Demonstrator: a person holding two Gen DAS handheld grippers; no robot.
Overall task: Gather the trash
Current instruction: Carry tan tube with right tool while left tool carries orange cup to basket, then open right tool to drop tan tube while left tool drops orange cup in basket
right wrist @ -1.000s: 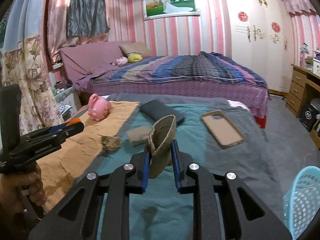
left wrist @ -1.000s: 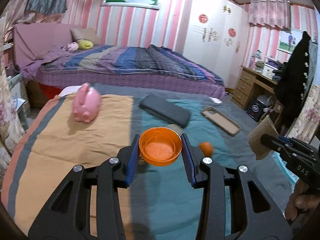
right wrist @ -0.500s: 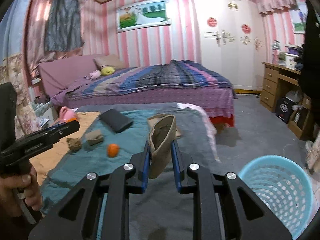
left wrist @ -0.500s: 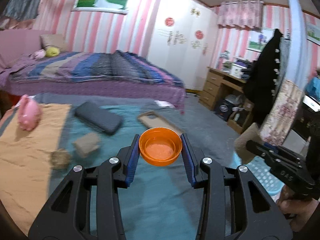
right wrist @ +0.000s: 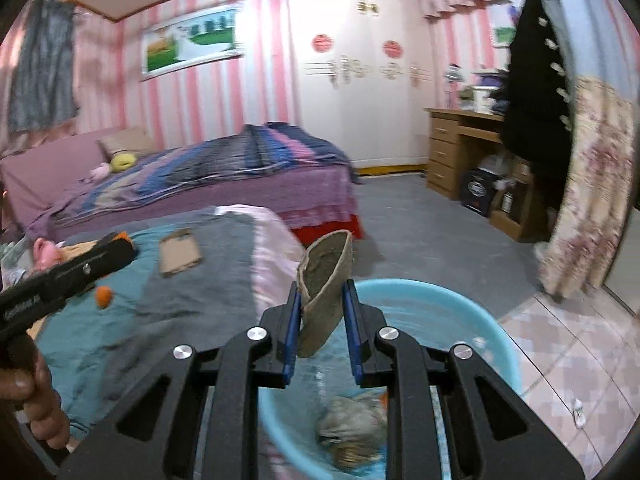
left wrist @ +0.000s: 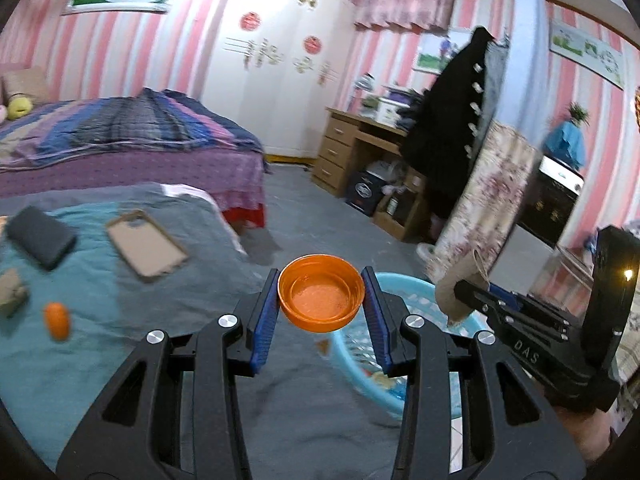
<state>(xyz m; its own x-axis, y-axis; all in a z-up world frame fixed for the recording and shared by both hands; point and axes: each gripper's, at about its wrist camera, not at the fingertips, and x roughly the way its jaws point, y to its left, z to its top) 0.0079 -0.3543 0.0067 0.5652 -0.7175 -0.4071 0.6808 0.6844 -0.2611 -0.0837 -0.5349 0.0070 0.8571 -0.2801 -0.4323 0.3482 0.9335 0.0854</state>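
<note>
1. Our left tongs [left wrist: 321, 300] are part-way open and clamped on an orange plastic cap [left wrist: 321, 293], one blue pad pressing each side of its rim. The cap's hollow side faces the camera, showing a pale, cloudy bottom.
2. Our right tongs [right wrist: 322, 312] are set narrower and pinch a crumpled brown cardboard piece [right wrist: 325, 288], which stands upright between the pads with its folded top rising above them.
3. Below the right tongs sits a light blue basket [right wrist: 496, 344] on the floor beside the bed [right wrist: 192, 304]; crumpled brownish scraps [right wrist: 352, 428] lie in it. In the left view the basket's rim [left wrist: 404, 280] shows just behind and below the cap.
4. On the teal and grey bed cover there remain a small orange object [left wrist: 57, 320], a brown crumpled lump [left wrist: 12, 292] at the left edge, a tan phone case [left wrist: 146, 244] and a dark flat case [left wrist: 40, 236].
5. Motion blur softens both views.
</note>
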